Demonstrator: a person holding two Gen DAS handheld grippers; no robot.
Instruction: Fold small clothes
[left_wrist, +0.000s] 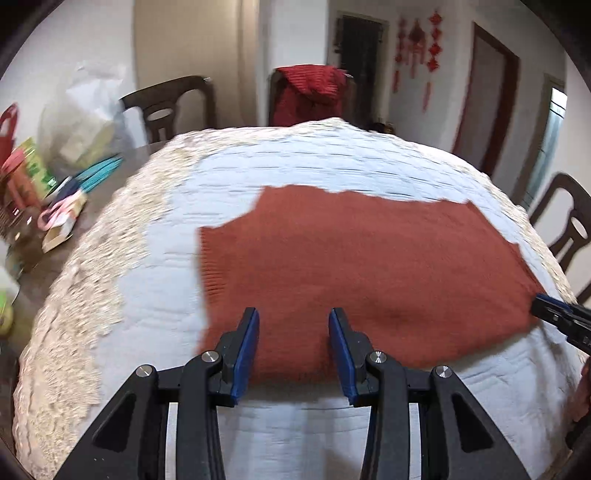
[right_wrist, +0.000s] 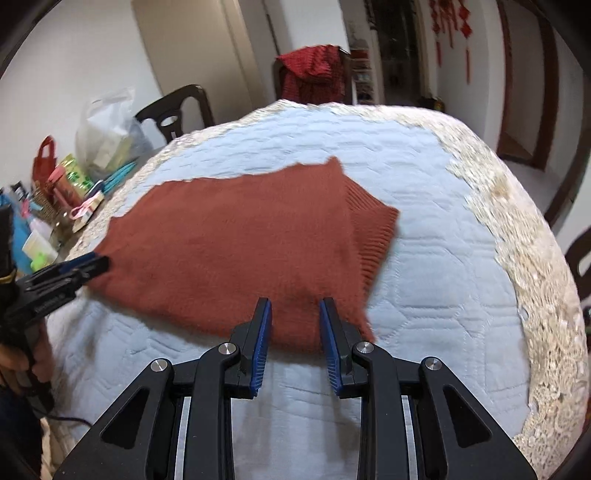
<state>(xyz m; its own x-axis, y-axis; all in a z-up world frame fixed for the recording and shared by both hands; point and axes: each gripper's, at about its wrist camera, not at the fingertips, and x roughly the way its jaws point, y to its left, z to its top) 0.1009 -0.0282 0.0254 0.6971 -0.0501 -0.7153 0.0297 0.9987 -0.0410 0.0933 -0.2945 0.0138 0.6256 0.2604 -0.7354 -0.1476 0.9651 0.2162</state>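
We see the rust-red knitted garment (left_wrist: 351, 266) lying flat mid-frame on the pale blue quilted cloth (left_wrist: 295, 166); our left gripper (left_wrist: 294, 314) and right gripper (right_wrist: 295, 302) gape over its near edge.

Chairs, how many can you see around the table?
3. One chair stands behind the table at the far left, one chair at the far middle has a red cloth draped over it, one chair stands at the right. More may be hidden.
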